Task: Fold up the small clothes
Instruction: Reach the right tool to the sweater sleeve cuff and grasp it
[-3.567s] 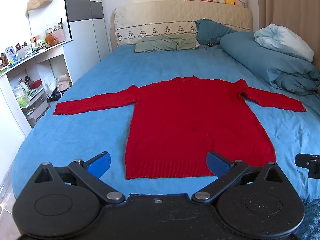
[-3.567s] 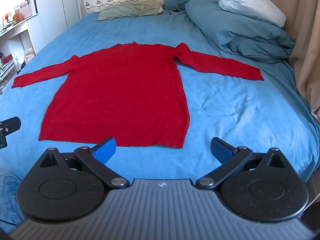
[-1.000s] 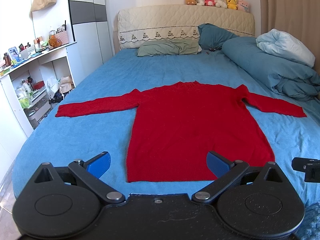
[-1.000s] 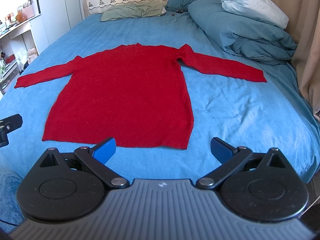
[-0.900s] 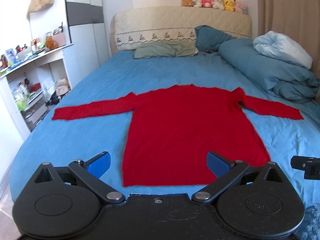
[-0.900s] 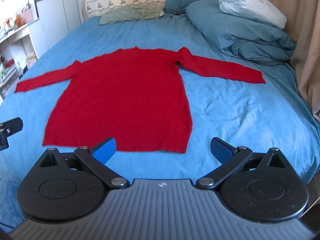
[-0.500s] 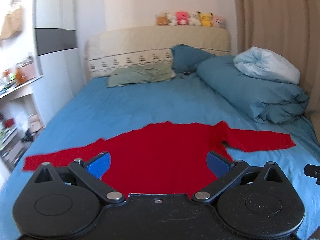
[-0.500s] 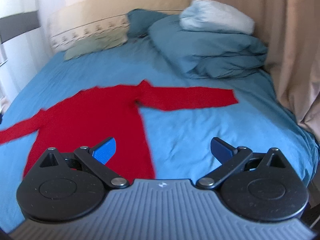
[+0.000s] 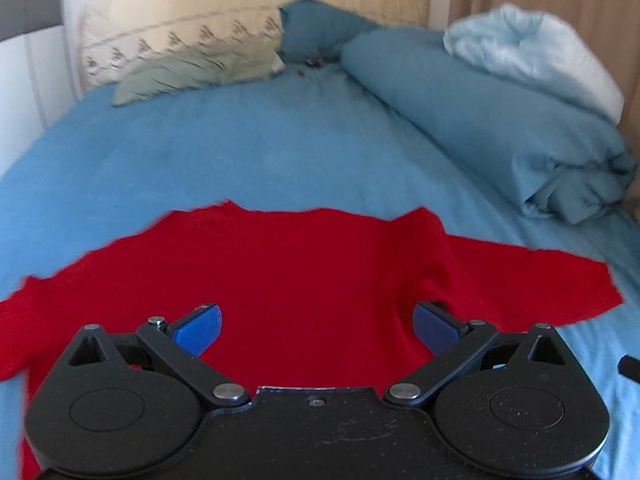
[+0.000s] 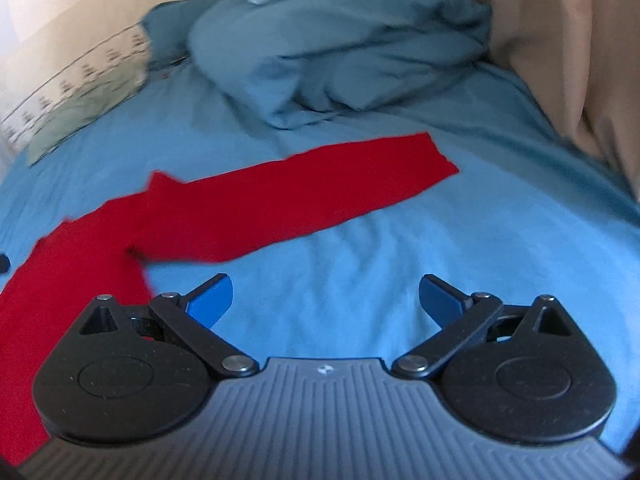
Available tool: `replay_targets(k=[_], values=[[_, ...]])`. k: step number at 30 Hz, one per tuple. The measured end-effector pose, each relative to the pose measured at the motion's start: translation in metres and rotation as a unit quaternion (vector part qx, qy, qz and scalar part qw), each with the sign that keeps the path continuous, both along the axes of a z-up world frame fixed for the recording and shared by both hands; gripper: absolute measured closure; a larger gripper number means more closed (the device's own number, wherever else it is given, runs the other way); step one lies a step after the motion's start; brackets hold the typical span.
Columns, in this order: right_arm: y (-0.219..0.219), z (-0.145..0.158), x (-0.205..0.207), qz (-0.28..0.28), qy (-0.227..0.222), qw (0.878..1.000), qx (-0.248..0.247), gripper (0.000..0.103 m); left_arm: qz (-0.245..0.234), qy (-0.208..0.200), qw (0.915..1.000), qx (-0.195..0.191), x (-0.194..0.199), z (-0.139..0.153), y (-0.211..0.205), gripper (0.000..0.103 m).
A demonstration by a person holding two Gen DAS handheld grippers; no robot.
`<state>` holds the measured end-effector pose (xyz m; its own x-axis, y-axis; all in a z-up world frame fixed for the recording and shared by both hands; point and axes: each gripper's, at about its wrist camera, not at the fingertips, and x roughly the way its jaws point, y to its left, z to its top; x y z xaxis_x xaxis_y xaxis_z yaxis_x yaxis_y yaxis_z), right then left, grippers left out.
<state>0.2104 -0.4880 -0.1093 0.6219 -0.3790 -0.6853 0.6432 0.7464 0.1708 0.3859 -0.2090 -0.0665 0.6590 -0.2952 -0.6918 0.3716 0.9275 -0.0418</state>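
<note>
1. The red sweater point(image 9: 304, 280) lies flat on the blue bedsheet point(image 9: 224, 148), body under my left gripper point(image 9: 316, 324), one sleeve point(image 10: 304, 196) stretched out toward the curtain side, ahead of my right gripper point(image 10: 326, 296).
2. Both grippers are spread wide with nothing between the fingers; the left hangs over the chest, the right over bare sheet just beside the armpit.
3. I judge the knit soft, light and limp — it will sag and stretch if lifted by one point, so I'd pinch at the sleeve cuff point(image 10: 432, 160) or a shoulder seam, taking only the sweater layer.
4. The sheet is soft and faintly wrinkled — a low pinch could catch it too.
5. A rolled duvet point(image 10: 340, 60) sits near the sleeve end, pillows point(image 9: 188, 72) at the headboard, a curtain point(image 10: 560, 40) alongside.
</note>
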Motion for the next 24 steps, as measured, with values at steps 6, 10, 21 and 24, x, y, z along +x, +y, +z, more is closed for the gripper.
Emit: replay_targets(k=[6, 10, 21, 24], values=[[-0.057, -0.050, 0.036, -0.078, -0.040, 0.995, 0.039, 0.000, 0.004, 0.043, 0.9990, 0.014, 0.060, -0.058, -0.038, 0.000], [-0.093, -0.071, 0.051, -0.124, -0.080, 0.987, 0.070, 0.009, 0.003, 0.057, 0.9977, 0.037, 0.085, -0.082, -0.062, 0.000], [-0.132, -0.076, 0.073, -0.194, -0.078, 0.975, 0.074, 0.067, 0.036, 0.091, 0.9931, 0.064, 0.107, -0.098, -0.089, 0.000], [-0.137, -0.069, 0.079, -0.186, -0.070, 0.977, 0.079, 0.081, 0.032, 0.098, 0.9925, 0.065, 0.108, -0.097, -0.089, 0.000]])
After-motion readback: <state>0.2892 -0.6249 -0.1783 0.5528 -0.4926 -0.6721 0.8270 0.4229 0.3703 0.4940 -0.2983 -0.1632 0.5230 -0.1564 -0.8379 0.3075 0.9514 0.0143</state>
